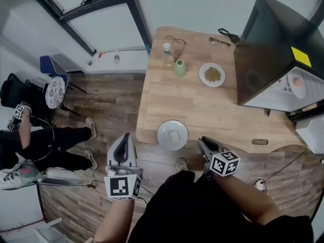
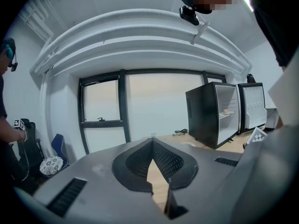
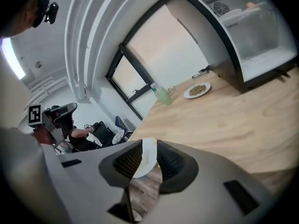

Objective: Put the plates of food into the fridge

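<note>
Wooden desk [image 1: 212, 110] is recorded, with a black mini fridge [image 1: 263, 49] set on its right side, door swung open and white interior exposed. Left gripper [image 1: 125, 135] [image 2: 152, 141] is held off the desk's near left corner, over the floor. Its jaws are seen pressed together at the tips, nothing between them. Right gripper [image 1: 200, 139] [image 3: 148, 143] is held at the near edge, jaws slightly parted and empty. White plate [image 1: 172, 134] [image 3: 145, 160], bearing a pale square piece, is set at the near edge, just beside that gripper and untouched. Second plate [image 1: 212, 75] [image 3: 197, 90], of brown food, lies toward the far edge, near the fridge. Green cup [image 1: 179, 67] and bottle [image 1: 167, 53] are stood just left of it.
</note>
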Action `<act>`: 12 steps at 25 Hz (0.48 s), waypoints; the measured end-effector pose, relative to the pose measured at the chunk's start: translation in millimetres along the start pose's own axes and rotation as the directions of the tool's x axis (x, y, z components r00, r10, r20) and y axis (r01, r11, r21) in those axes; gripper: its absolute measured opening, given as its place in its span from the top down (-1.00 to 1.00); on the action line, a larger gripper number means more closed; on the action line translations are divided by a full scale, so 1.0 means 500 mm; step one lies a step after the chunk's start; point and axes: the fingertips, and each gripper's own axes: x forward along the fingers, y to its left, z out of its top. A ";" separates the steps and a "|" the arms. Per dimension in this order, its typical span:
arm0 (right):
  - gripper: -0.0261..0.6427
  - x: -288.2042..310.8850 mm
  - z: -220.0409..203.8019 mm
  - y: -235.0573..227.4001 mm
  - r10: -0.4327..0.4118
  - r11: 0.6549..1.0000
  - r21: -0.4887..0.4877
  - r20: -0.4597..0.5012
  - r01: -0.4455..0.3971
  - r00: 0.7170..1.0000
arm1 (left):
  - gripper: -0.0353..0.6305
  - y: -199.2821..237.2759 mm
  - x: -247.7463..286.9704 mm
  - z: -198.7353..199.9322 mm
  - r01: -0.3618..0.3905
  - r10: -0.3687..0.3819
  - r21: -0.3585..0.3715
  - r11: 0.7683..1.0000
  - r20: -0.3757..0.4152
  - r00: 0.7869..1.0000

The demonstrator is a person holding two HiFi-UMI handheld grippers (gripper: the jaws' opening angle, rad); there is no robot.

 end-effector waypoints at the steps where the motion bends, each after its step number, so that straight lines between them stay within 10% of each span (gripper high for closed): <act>1: 0.62 0.011 -0.022 0.004 0.012 0.999 0.040 -0.017 -0.011 1.000 | 0.88 0.010 -0.009 -0.009 -0.008 0.008 0.001 1.000 -0.011 1.000; 12: 0.32 0.120 -0.195 0.018 0.096 0.913 0.405 -0.123 -0.039 0.988 | 0.88 0.047 -0.060 -0.058 -0.027 0.029 0.030 0.999 -0.078 0.997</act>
